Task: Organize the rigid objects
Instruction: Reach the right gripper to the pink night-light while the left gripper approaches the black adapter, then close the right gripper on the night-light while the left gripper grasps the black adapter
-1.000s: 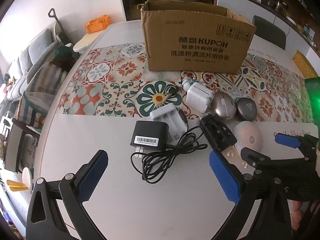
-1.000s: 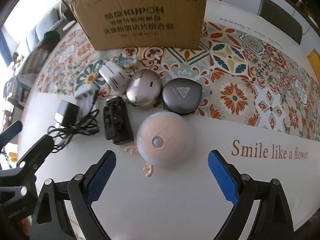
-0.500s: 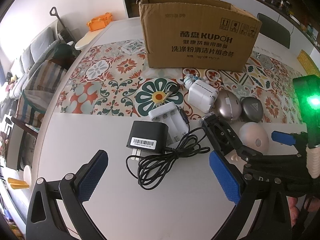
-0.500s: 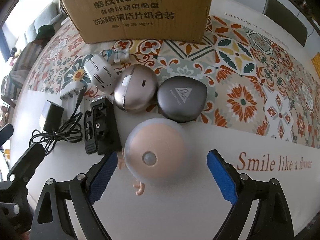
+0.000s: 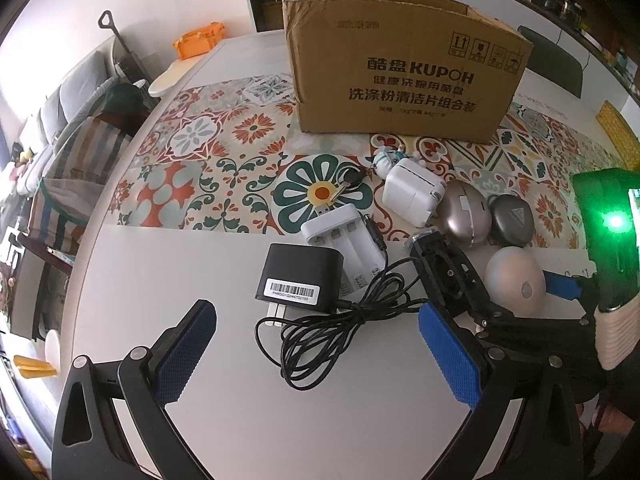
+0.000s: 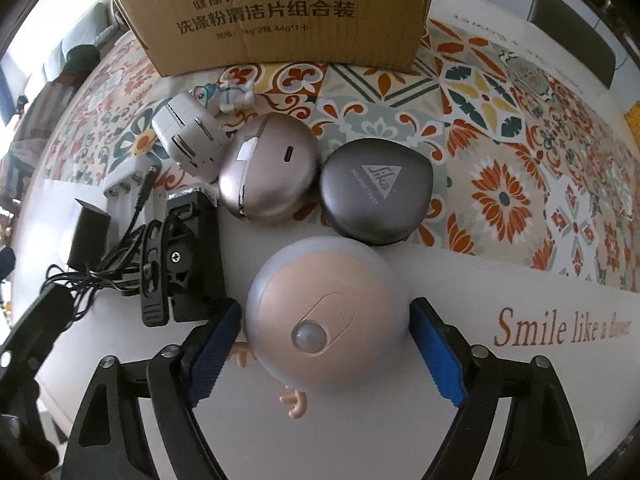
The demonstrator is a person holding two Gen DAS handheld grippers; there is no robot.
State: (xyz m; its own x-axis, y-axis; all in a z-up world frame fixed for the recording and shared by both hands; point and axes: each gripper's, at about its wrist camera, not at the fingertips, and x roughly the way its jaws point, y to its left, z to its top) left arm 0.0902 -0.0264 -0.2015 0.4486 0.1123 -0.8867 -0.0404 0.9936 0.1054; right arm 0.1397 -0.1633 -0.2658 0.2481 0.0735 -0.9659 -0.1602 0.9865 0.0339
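- Cardboard box: upright at the table's far side, behind the clutter.
- Right gripper: jaws have just been closing, straddling pink dome toy; right pad at its edge, grip unconfirmed.
- Left gripper: spread wide, empty, above black adapter.

"KUPOH" printed on cardboard box; "Smile like a" on desk; "Sika" on dark grey case; barcode label on black adapter.
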